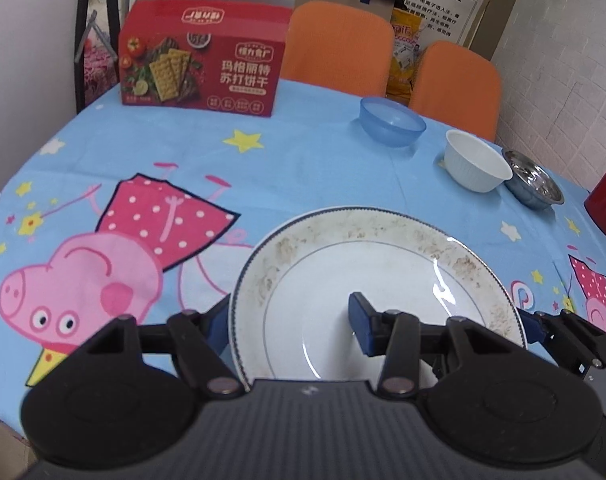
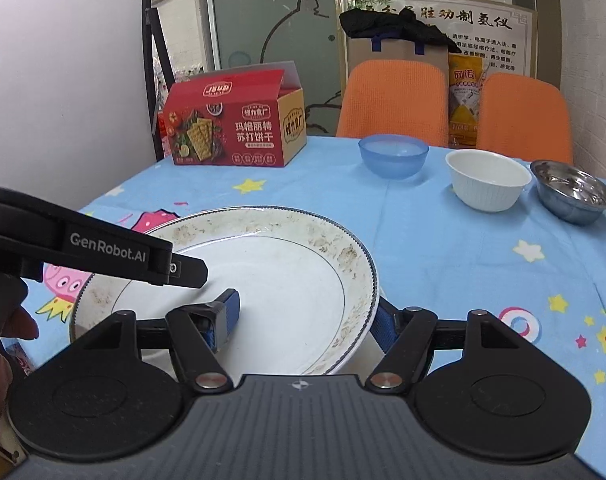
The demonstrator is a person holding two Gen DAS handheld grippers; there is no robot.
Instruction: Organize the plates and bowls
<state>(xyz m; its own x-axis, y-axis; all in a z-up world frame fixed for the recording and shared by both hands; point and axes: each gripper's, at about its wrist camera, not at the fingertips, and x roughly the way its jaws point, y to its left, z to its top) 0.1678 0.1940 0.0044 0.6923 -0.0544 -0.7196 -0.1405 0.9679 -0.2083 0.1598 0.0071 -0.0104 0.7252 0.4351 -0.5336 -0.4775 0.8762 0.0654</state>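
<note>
1. A red cracker box [image 2: 235, 120] stands at the far left of the table [image 2: 443, 248], printed with crackers and tomatoes and the Chinese words 玛格丽特 苏打饼干; its top flap is up.
2. The blue tablecloth [image 1: 323, 168] carries yellow stars and a pink cartoon pig in a red spotted dress [image 1: 99, 276].
3. The left gripper [image 1: 289, 328] straddles the left rim of the white plate [image 1: 383, 280]: one blue-padded finger [image 1: 219, 324] is outside the edge, the other on the plate's inner face. The jaws stand wide apart, not pressed onto the rim. In the right wrist view its side reads "GenRobot.AI".
4. The plate, with a thin blue line and a worn brownish floral border, is at the near middle of the table. In the right wrist view it looks tilted, right edge raised off the cloth.
5. The right gripper [image 2: 305, 322] straddles the plate's right rim the same way, one finger inside, one beyond the edge, jaws wide and no squeeze visible.
6. Farther back, right of centre, three bowls stand in a row: a translucent blue bowl [image 2: 393, 155], a ribbed white bowl [image 2: 487, 179], and a steel bowl [image 2: 573, 191] just beside it.
7. Behind the table are two orange chairs [image 2: 393, 98], a paper bag and a wall poster headed 胜动制氢仪.
</note>
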